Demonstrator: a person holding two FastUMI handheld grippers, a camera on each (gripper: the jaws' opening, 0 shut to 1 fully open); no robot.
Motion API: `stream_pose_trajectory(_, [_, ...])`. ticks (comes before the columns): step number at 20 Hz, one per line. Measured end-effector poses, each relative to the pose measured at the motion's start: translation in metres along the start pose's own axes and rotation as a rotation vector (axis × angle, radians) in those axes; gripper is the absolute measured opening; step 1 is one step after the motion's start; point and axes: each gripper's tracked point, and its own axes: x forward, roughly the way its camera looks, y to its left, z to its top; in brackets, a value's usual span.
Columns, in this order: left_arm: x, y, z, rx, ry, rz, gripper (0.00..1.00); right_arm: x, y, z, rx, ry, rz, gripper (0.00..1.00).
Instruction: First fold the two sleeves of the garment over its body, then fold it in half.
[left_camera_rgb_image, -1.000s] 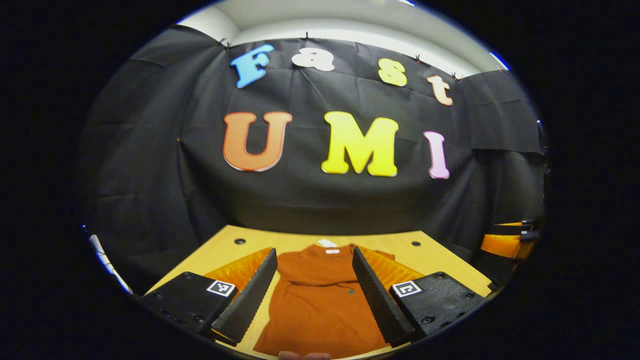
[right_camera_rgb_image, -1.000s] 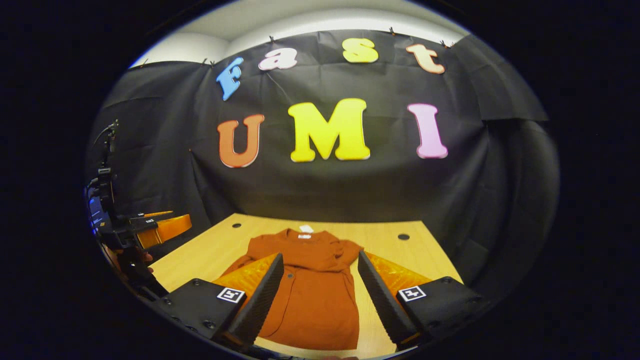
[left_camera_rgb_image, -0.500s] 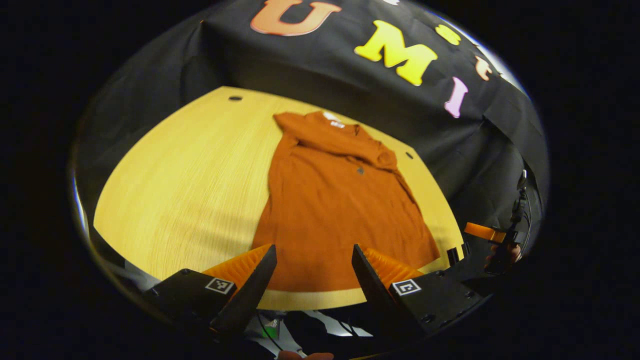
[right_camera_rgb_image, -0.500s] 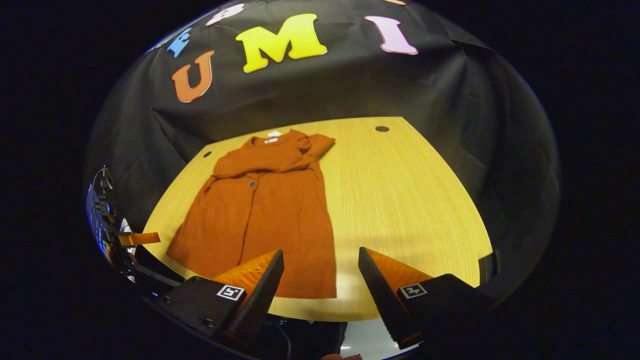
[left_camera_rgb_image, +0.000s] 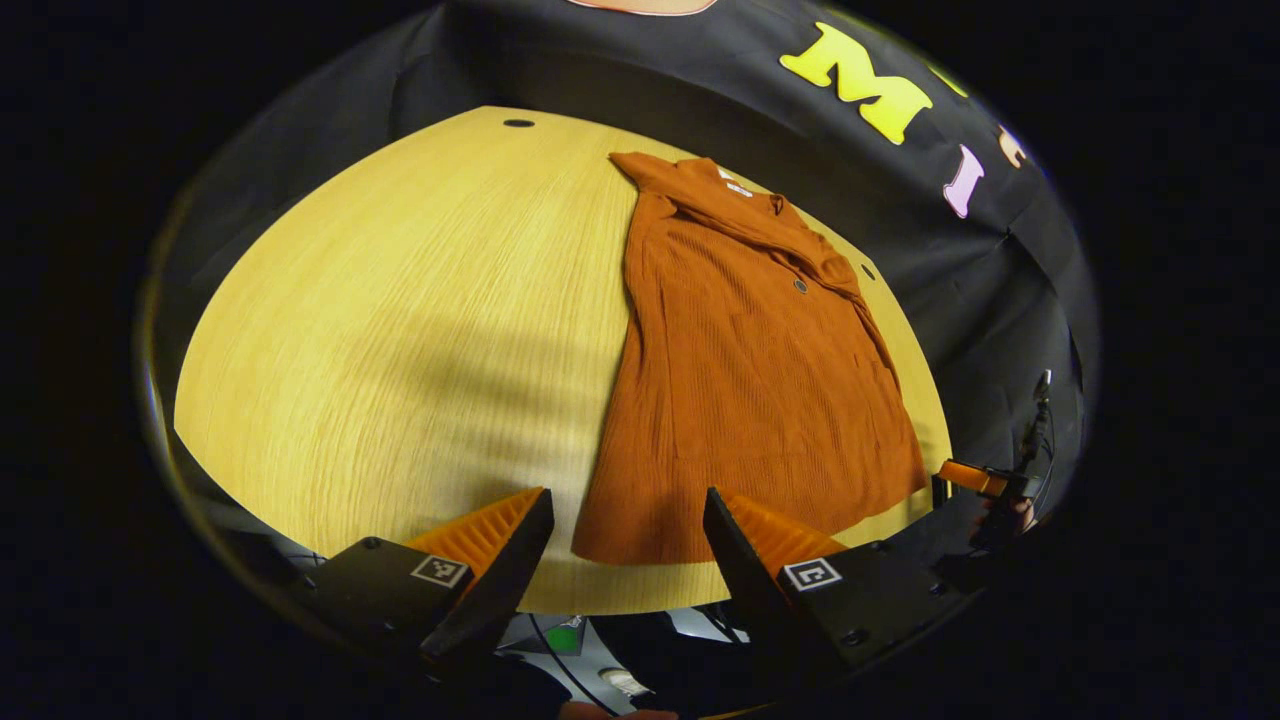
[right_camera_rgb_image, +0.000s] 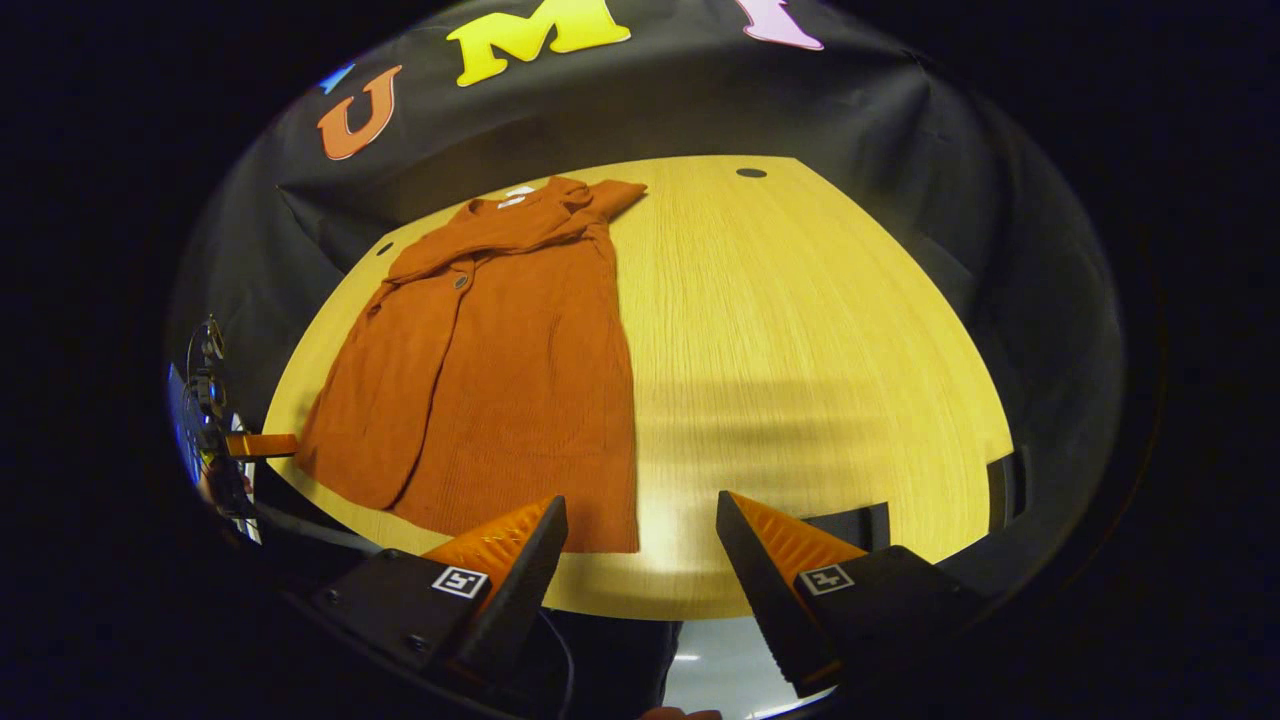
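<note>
A rust-orange garment lies flat on the wooden table, collar and white label at the far end, hem at the near edge. Both sleeves lie folded across its upper body. My left gripper hovers open over the hem's left corner, holding nothing. In the right gripper view the garment lies left of centre on the table. My right gripper stands open just right of the hem's right corner, also holding nothing. Each gripper also shows small at the other view's edge: the right gripper and the left gripper.
Black cloth wall rises behind the table's far edge. Small dark holes sit near the far corners of the table. Wide bare wood spreads on both sides of the garment. Floor and cables show below the table's front edge.
Both grippers have risen and tipped down from facing the wall to looking over the table from its front edge. They have spread apart toward the hem's corners. The garment has not moved.
</note>
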Motion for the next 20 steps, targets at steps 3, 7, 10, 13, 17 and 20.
stream_pose_trajectory(3, [0.002, -0.004, -0.004, 0.006, 0.054, -0.019, 0.98, 0.015, 0.003, -0.008, -0.006, 0.046, -0.006, 0.96])
stream_pose_trajectory(7, [0.0, -0.01, -0.011, 0.026, 0.126, -0.019, 0.96, 0.027, 0.01, -0.007, -0.042, 0.085, -0.014, 0.97])
stream_pose_trajectory(10, [0.004, -0.01, -0.015, 0.011, 0.172, 0.003, 0.88, 0.03, 0.019, -0.004, -0.078, 0.109, -0.03, 0.97])
stream_pose_trajectory(13, [0.006, -0.01, -0.014, -0.04, 0.189, 0.006, 0.77, 0.034, 0.03, -0.006, -0.138, 0.121, -0.046, 0.72])
stream_pose_trajectory(17, [0.009, -0.007, -0.02, -0.088, 0.218, 0.02, 0.4, 0.035, 0.036, -0.005, -0.16, 0.137, -0.056, 0.43])
stream_pose_trajectory(20, [0.012, -0.005, -0.02, -0.124, 0.216, 0.042, 0.17, 0.034, 0.038, -0.006, -0.117, 0.16, -0.041, 0.19])
